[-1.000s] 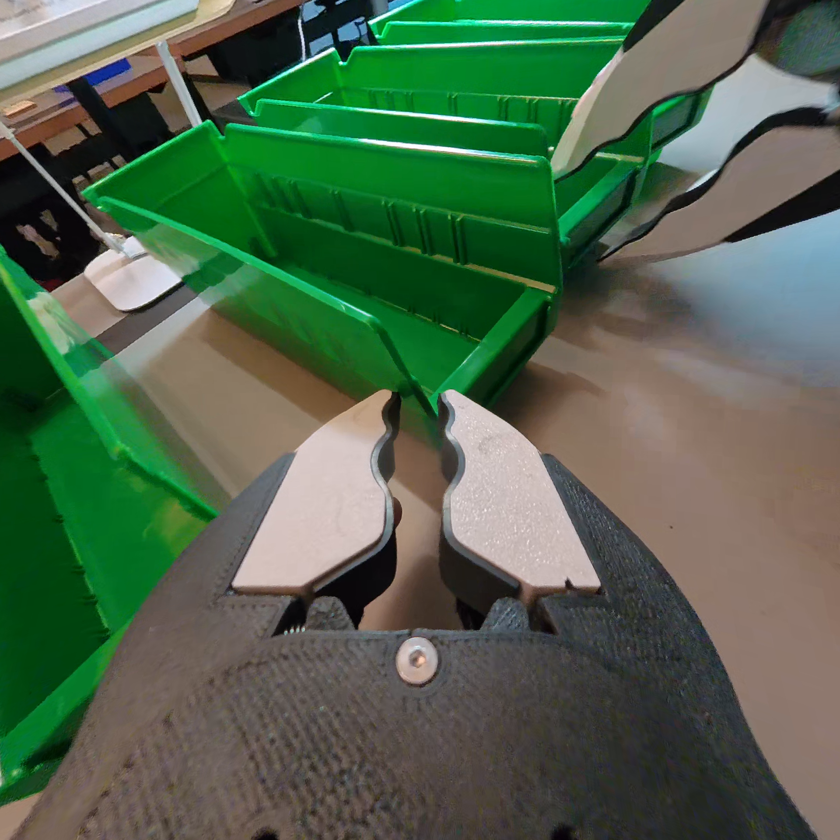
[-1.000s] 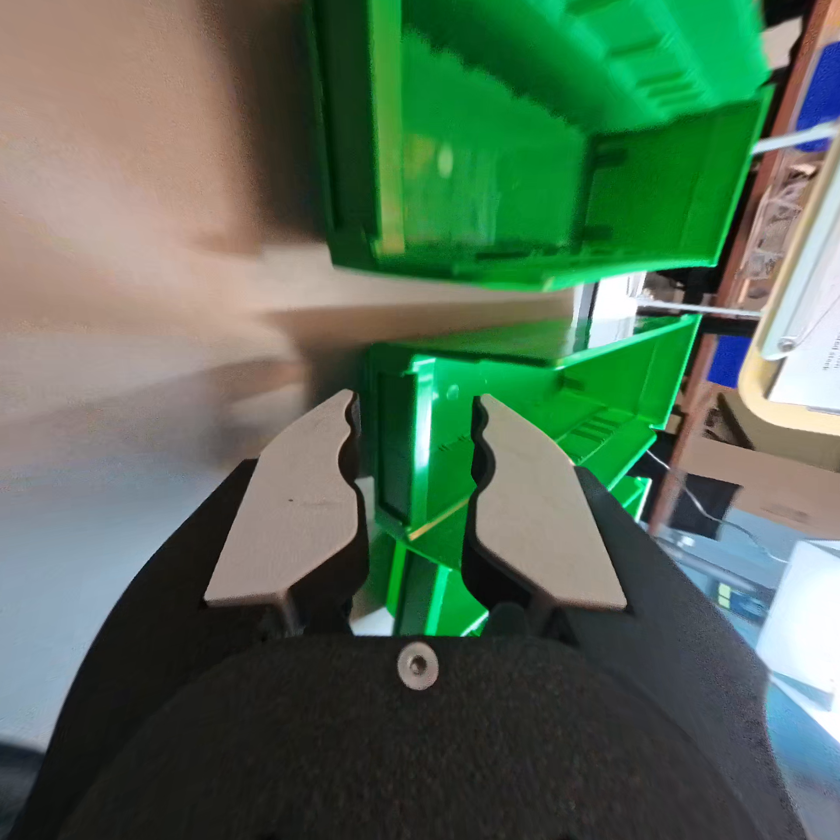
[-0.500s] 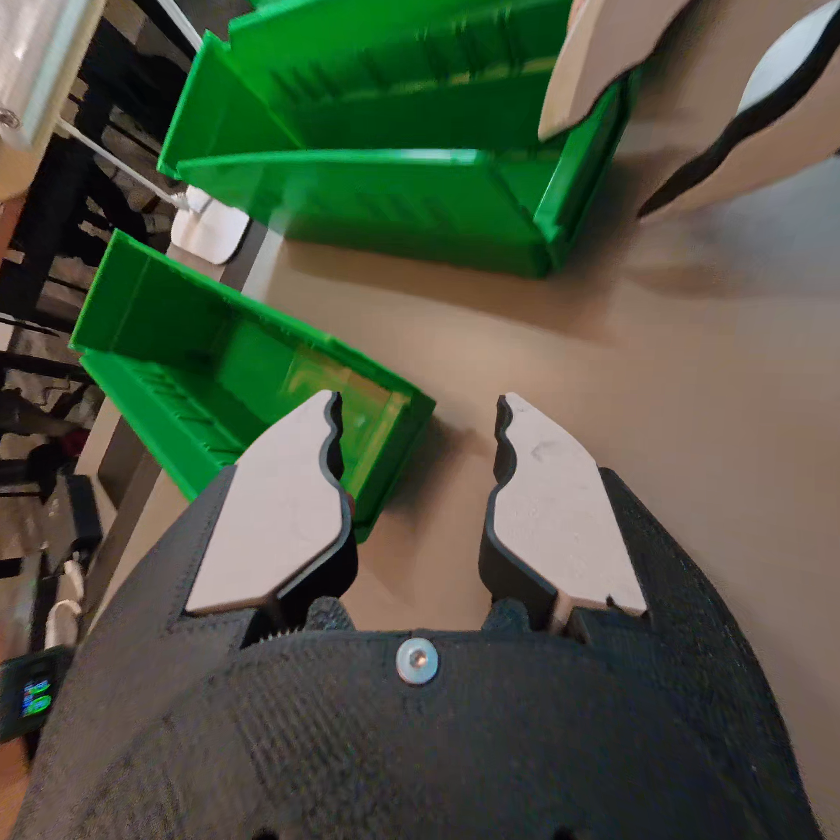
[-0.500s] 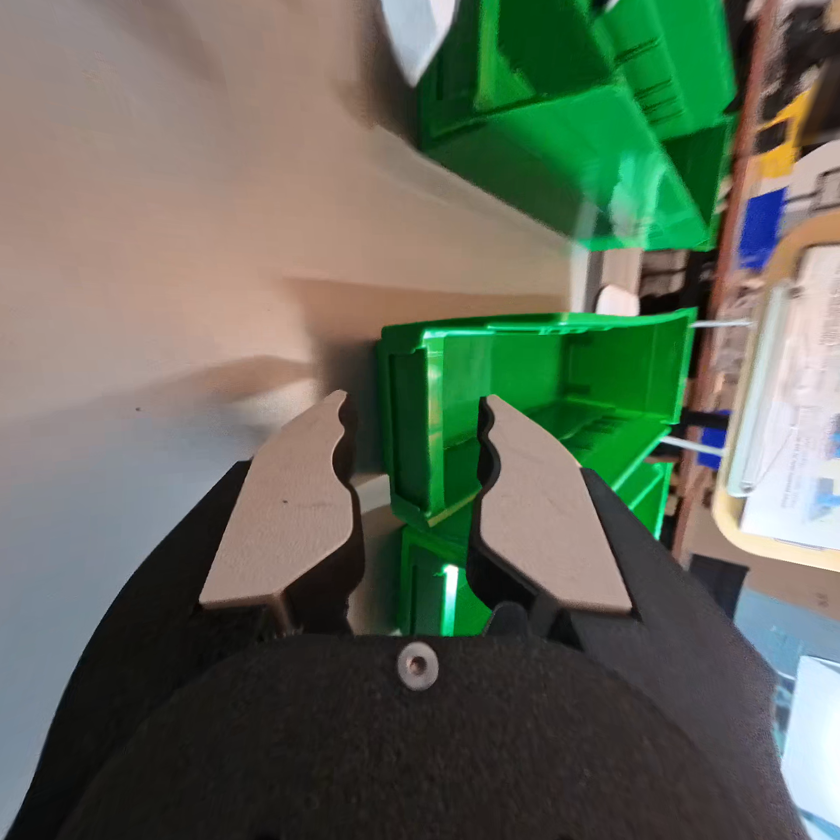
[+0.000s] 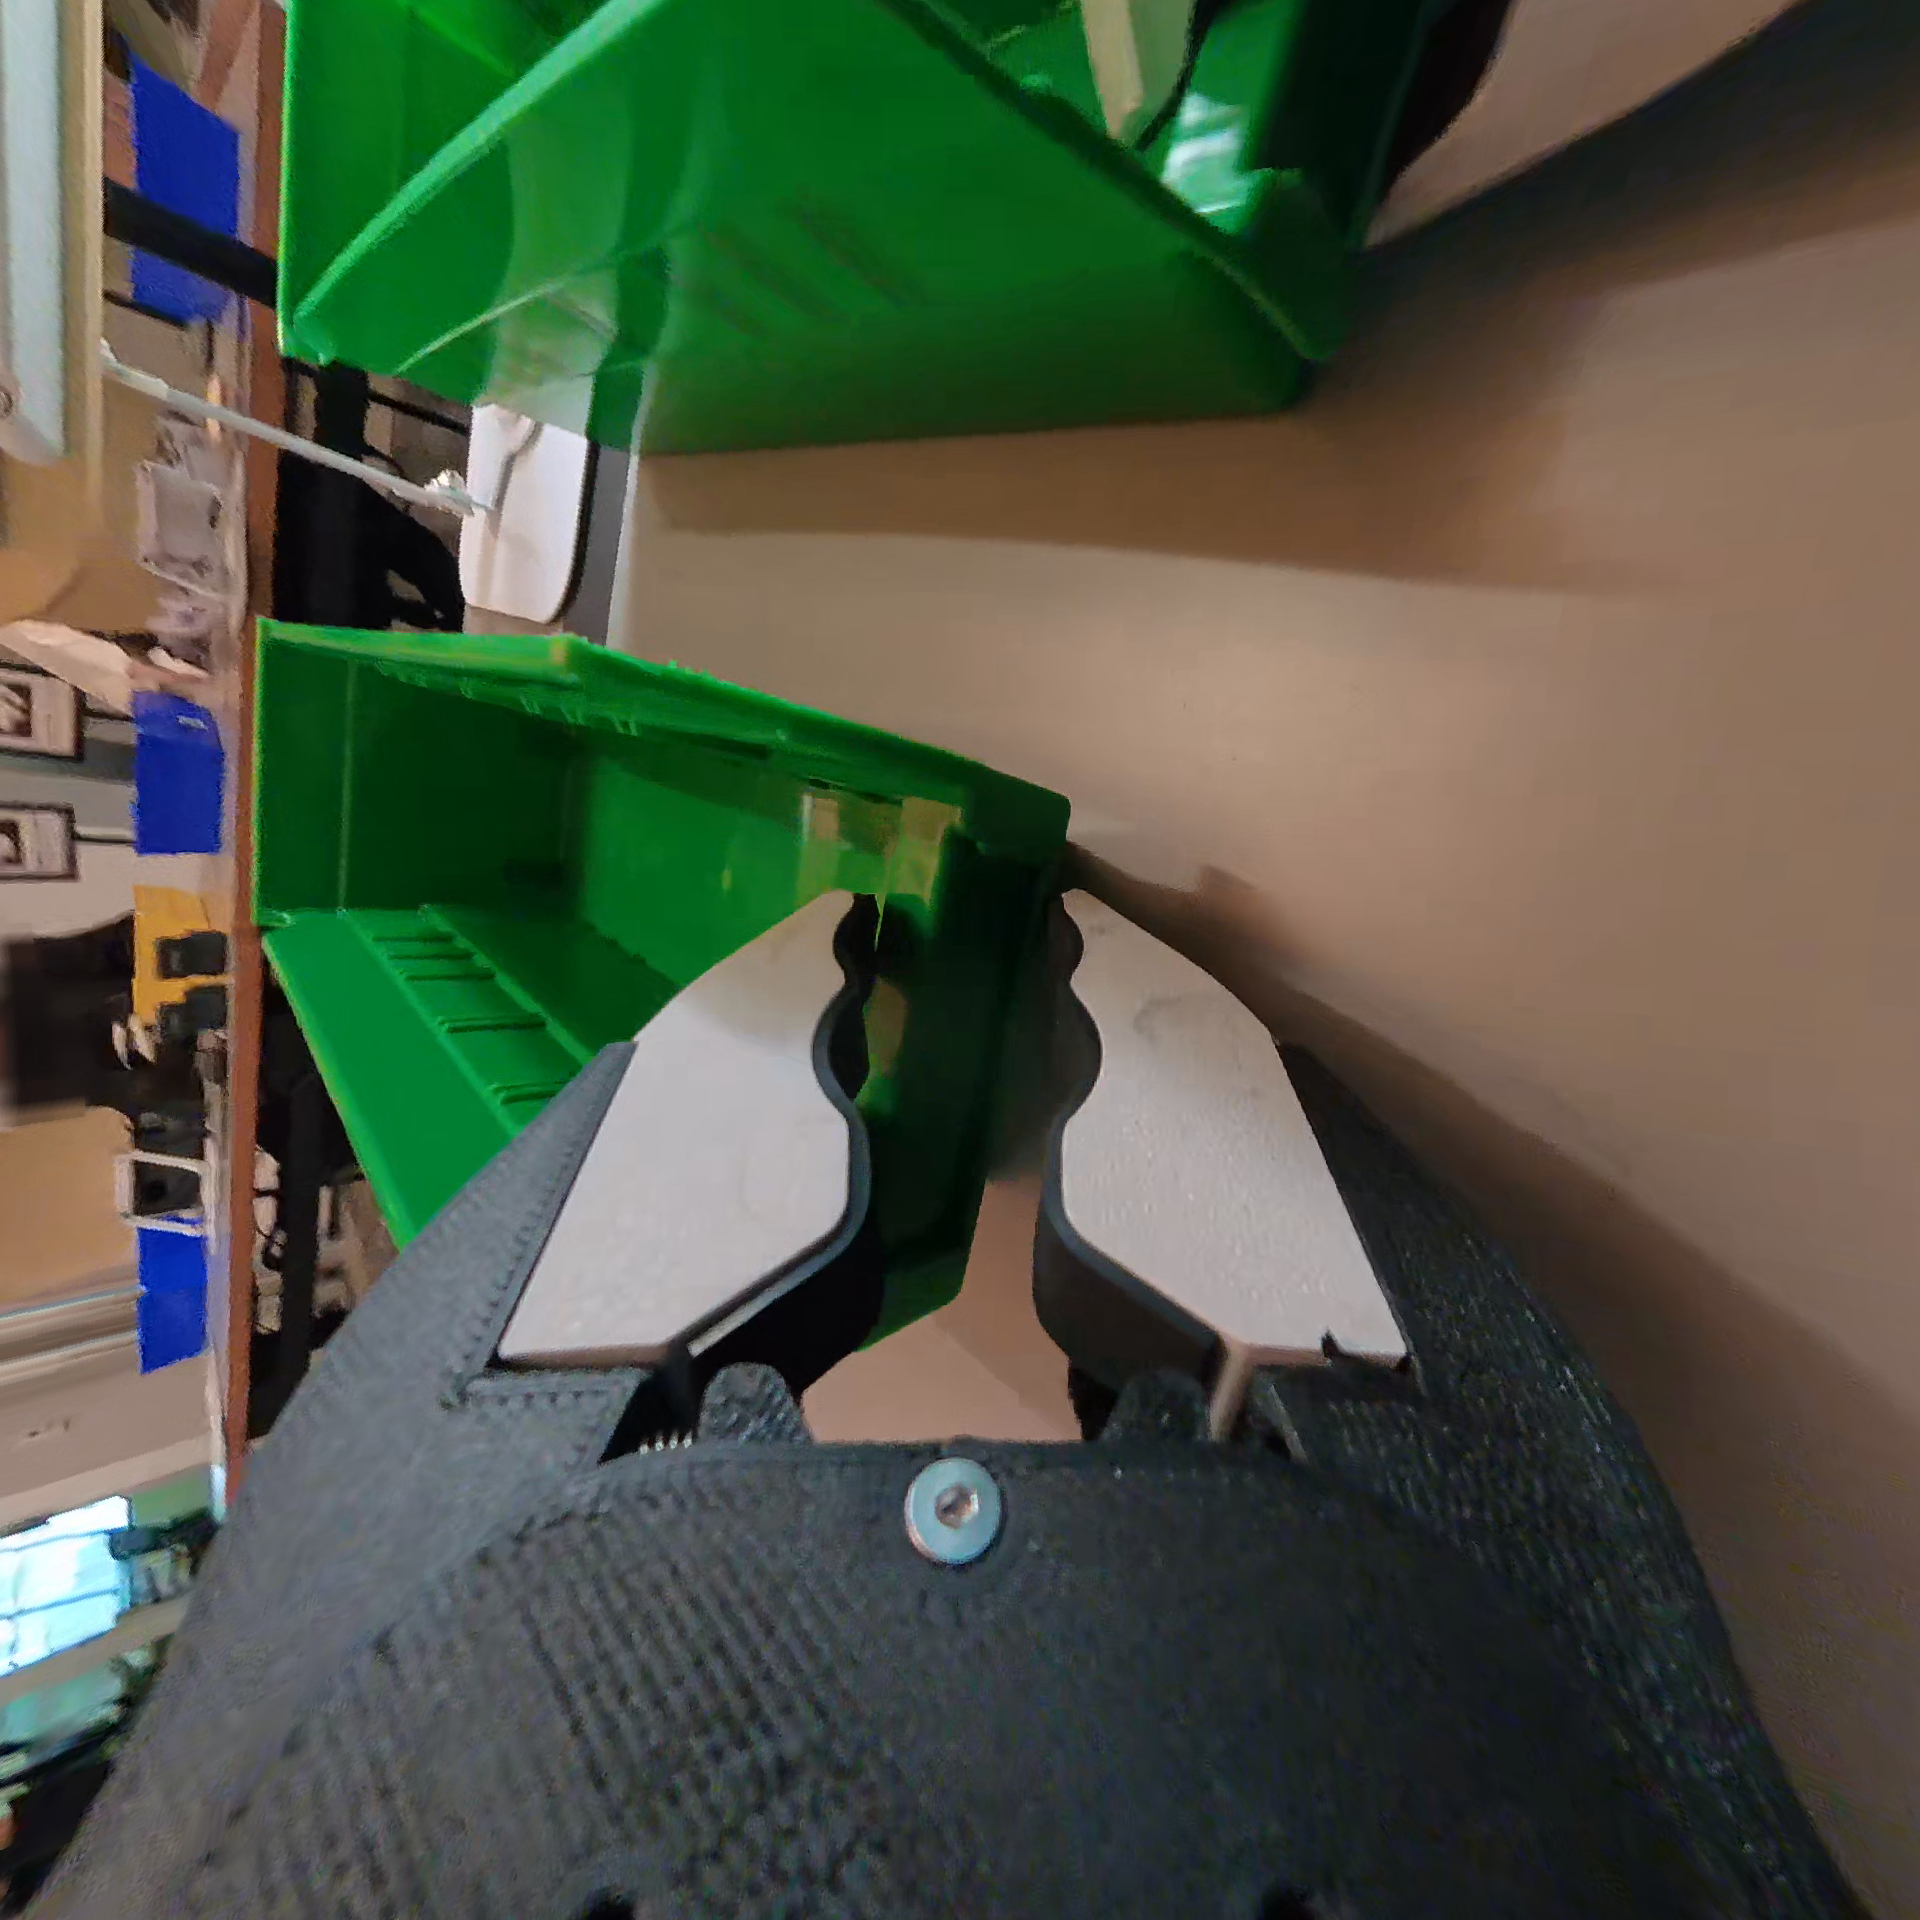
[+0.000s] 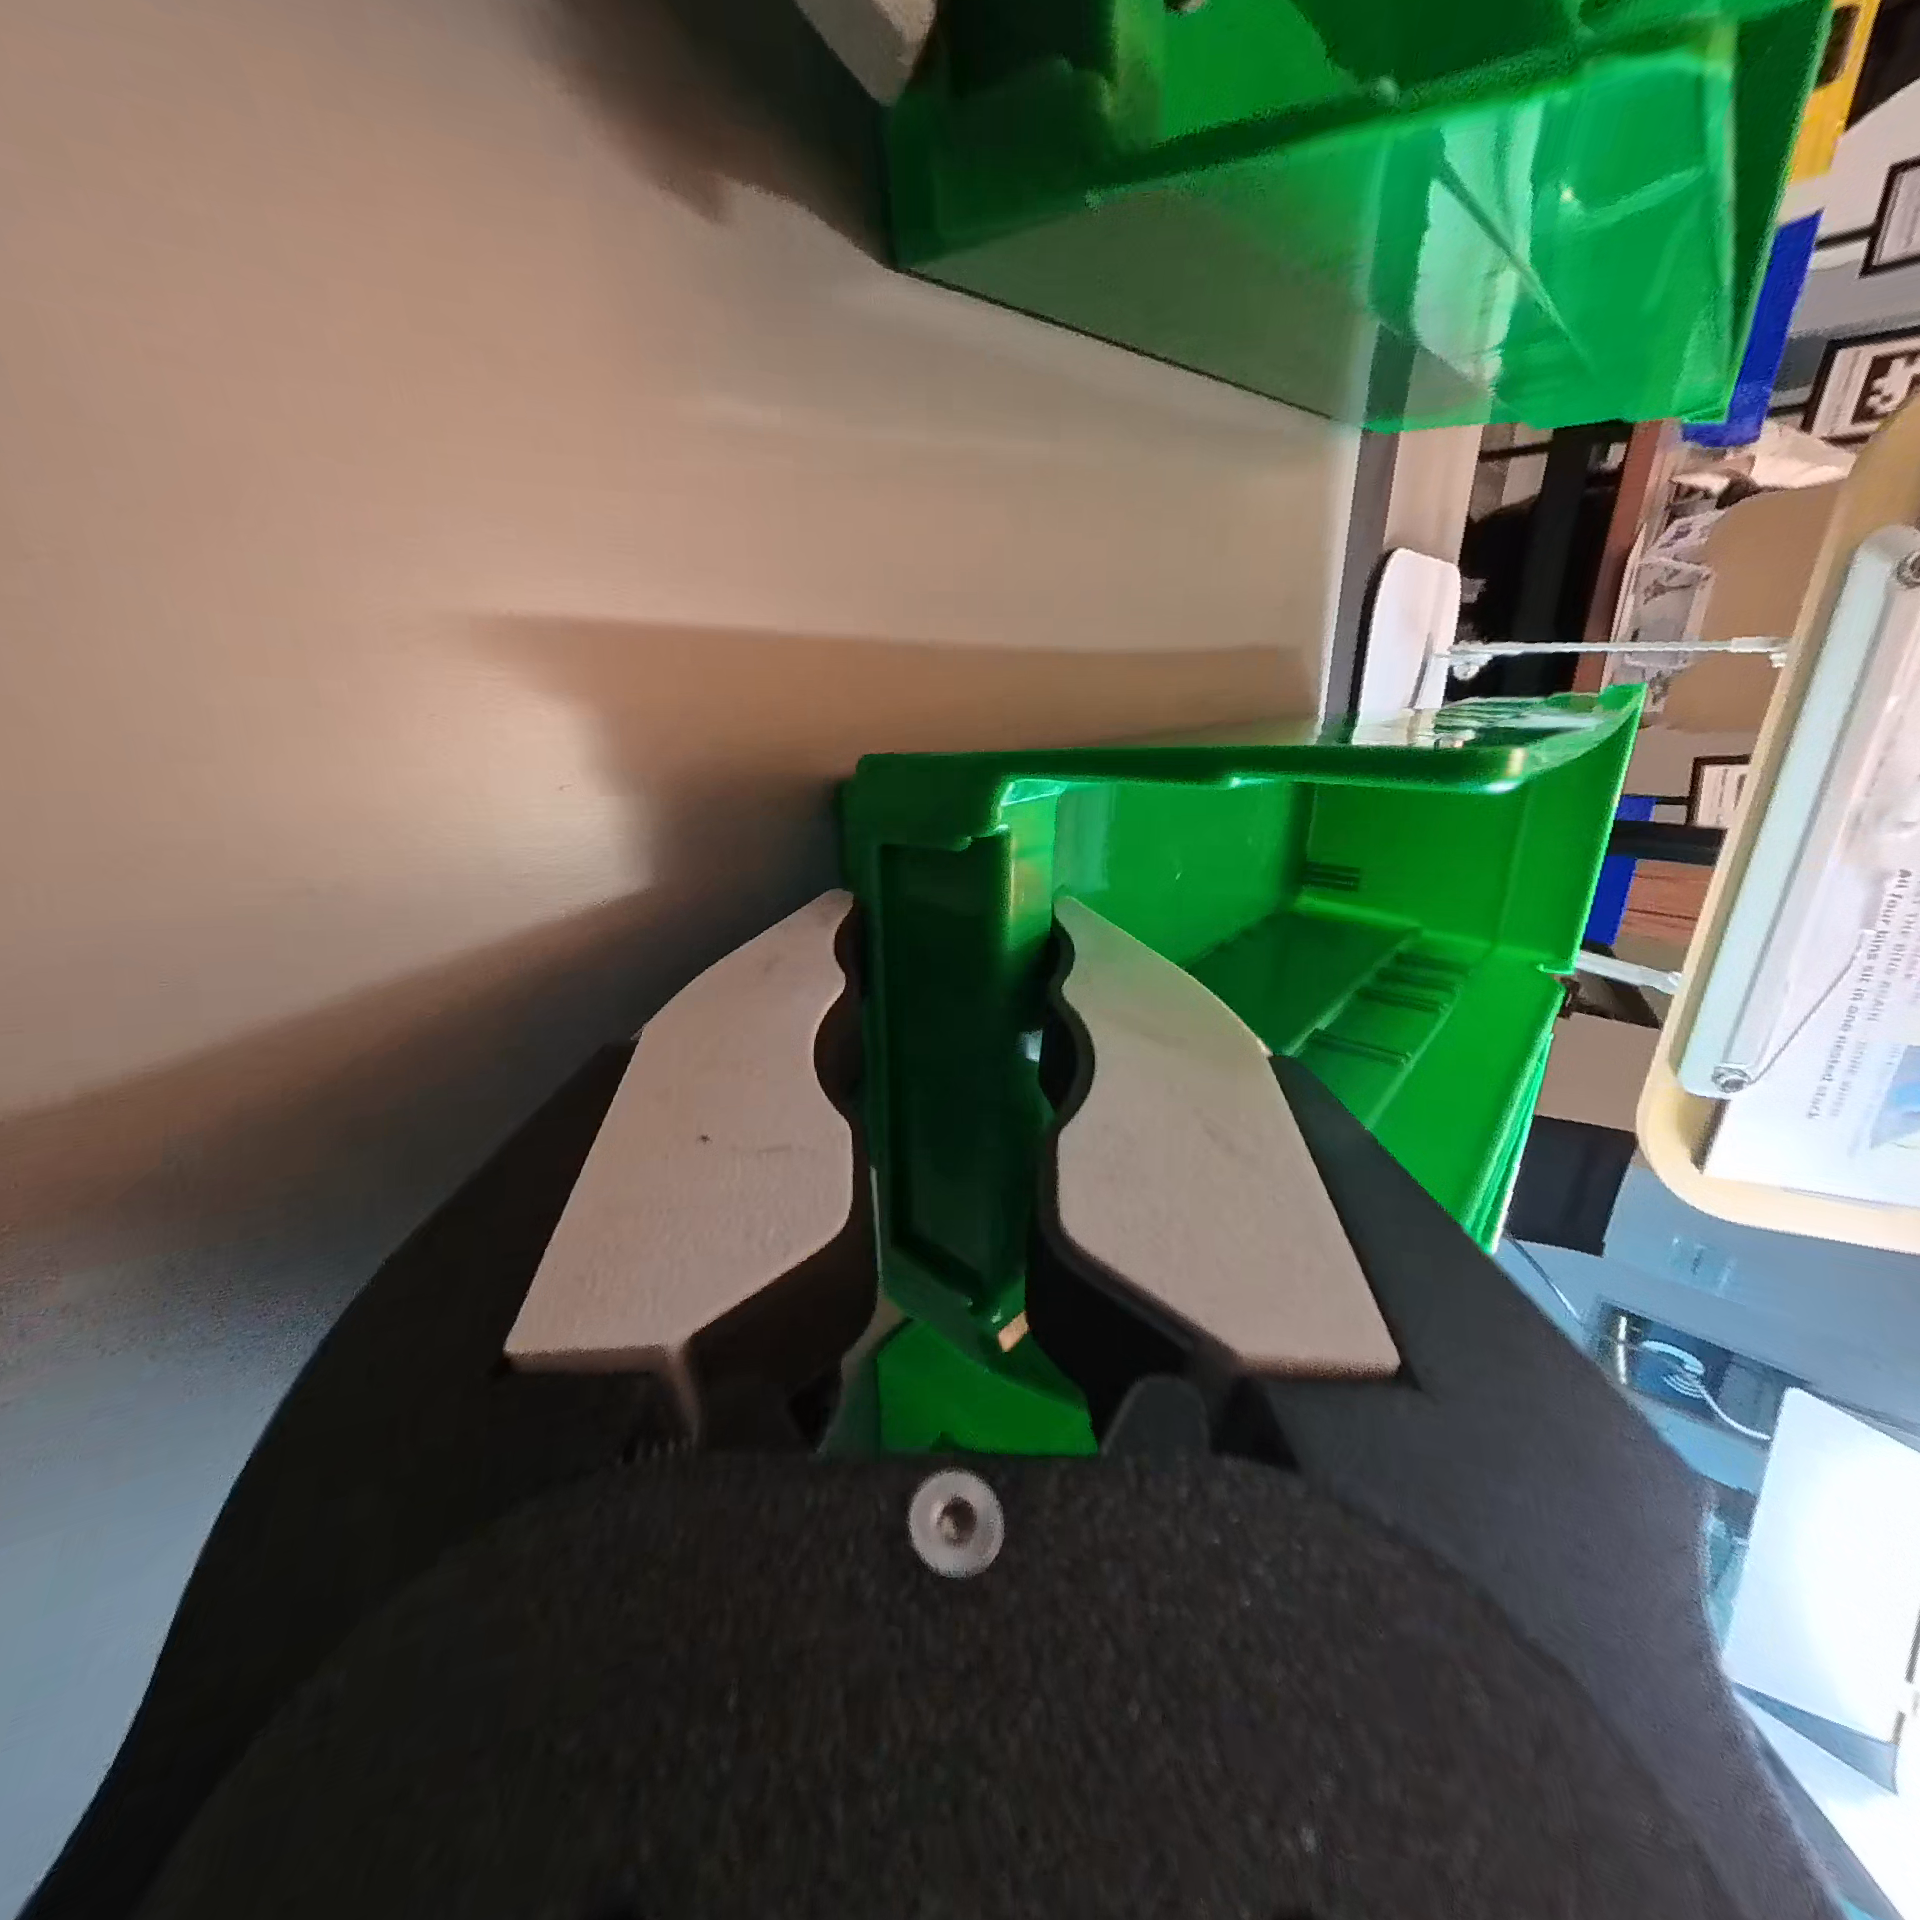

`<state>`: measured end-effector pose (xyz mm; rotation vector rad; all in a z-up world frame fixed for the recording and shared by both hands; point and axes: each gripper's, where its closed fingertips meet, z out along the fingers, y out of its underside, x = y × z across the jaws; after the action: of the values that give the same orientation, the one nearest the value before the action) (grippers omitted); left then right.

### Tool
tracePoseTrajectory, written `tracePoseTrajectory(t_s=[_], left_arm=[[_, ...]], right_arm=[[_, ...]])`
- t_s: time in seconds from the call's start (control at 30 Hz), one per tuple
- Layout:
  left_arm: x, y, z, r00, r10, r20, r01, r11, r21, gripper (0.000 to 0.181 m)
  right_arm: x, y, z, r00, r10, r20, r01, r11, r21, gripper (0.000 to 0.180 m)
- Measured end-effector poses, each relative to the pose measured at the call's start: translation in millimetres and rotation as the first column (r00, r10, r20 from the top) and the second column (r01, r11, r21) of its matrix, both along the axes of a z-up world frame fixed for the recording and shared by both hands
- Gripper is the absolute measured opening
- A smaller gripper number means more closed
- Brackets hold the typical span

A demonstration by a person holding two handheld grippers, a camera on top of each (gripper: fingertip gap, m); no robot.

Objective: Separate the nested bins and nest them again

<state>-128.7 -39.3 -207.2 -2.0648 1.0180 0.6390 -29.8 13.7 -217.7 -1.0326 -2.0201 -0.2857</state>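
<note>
On the left, the left gripper [image 5: 956,906] straddled the near end wall of the left bin [image 5: 468,831], a long green bin with its open top in plain view. One pale finger [image 5: 727,1122] sat inside the bin and the other lay outside against the wall's outer face. Both fingers stood close to the wall. Whether they were pressing it or only bracketing it could not be told from this view.

The bin's long side lay along the tan table [image 5: 1455,675], and its far end reached the table's far edge. Past that edge stood a white flat base [image 5: 520,520] with a thin rod rising from it.

A strip of bare table separated this bin from the right bin [image 6: 1403,935], also green, so the two were well apart.

On the right, the right gripper [image 6: 951,914] was clamped on the near end wall of the right bin. Its fingers pinched the wall's recessed panel from both faces. More green plastic showed just beneath this bin's near end and along its right side. Beyond it, to the right, was a pale board [image 6: 1818,935] carrying a printed sheet.
</note>
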Motion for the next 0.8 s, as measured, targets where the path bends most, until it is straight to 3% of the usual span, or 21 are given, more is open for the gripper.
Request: tracePoseTrajectory(t_s=[0.23,0.4,0.53,0.67,0.8], left_arm=[[12,-7,2,0.992,-0.117,-0.041,0.118,0.992,0.039,0.031],[25,-9,1,0.978,-0.198,-0.069,0.202,0.977,0.063,0.031],[33,-9,5,0.969,-0.234,-0.072,0.241,0.966,0.095,0.031],[43,-21,27,0.969,-0.229,0.09,0.216,0.967,0.134,0.036],[42,-30,65,0.922,-0.235,0.307,0.156,0.953,0.26,0.038]], right_arm=[[5,-2,9,0.993,0.041,-0.113,-0.05,0.996,-0.071,0.036],[36,-25,55,0.941,0.087,-0.326,-0.157,0.968,-0.196,0.035],[64,-9,80,0.899,-0.006,-0.437,-0.101,0.97,-0.221,0.037],[89,23,86,0.856,-0.115,-0.504,-0.027,0.964,-0.266,0.045],[104,44,60,0.897,-0.131,-0.422,0.027,0.97,-0.243,0.054]])
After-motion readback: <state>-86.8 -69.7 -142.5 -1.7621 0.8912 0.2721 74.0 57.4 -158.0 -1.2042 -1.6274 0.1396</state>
